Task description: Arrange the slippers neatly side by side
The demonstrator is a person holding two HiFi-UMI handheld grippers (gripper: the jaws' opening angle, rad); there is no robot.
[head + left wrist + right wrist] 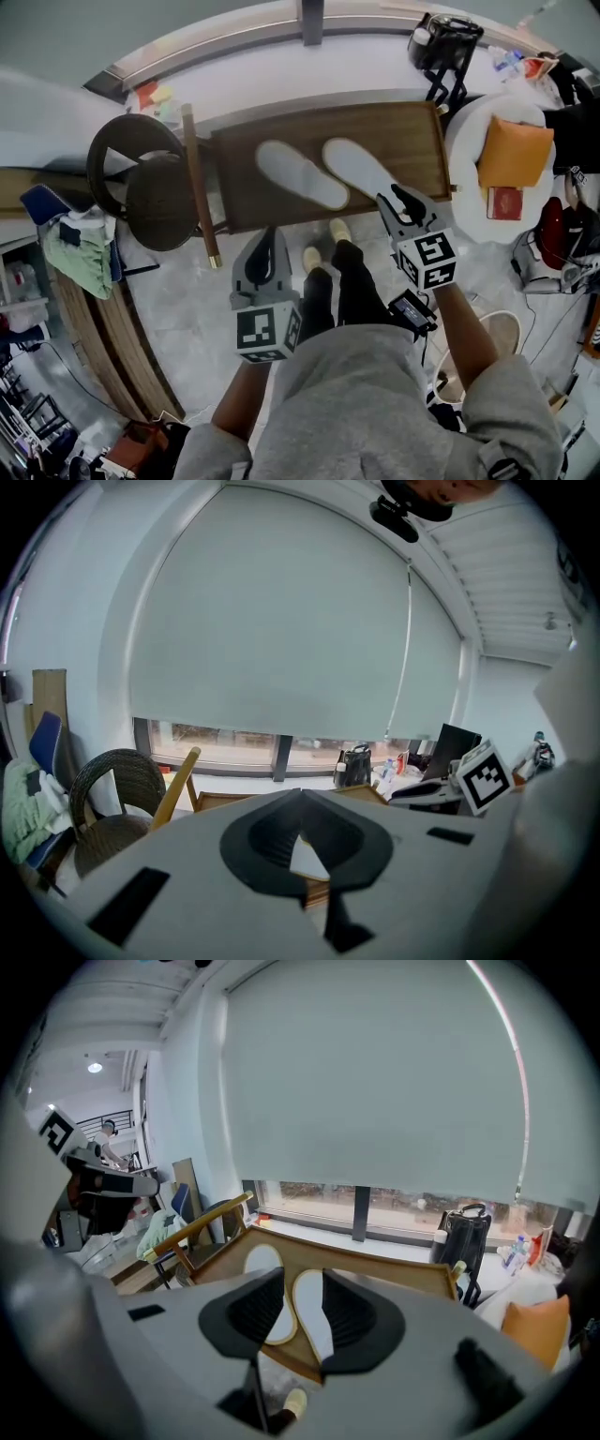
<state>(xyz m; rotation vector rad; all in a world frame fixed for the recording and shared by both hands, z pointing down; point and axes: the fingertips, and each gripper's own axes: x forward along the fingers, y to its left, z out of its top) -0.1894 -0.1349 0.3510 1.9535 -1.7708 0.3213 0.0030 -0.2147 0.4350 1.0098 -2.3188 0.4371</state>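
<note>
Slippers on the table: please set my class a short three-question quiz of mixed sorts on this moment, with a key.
1. True or false: both slippers lie on the wooden table.
2. Which gripper has its jaws apart? A. left gripper B. right gripper
3. Fill in: the slippers are ____ in colour.
Key: 1 true; 2 B; 3 white.

Head view: near end of right slipper overlapped by tip of right hand-held gripper. Clutter cut off at right edge.

Left gripper view: body of left hand-held gripper blocks most of bench. White sliver shows through opening; which slipper, undeterminable.

Right gripper view: near ends of left slipper and right slipper behind pads.
</note>
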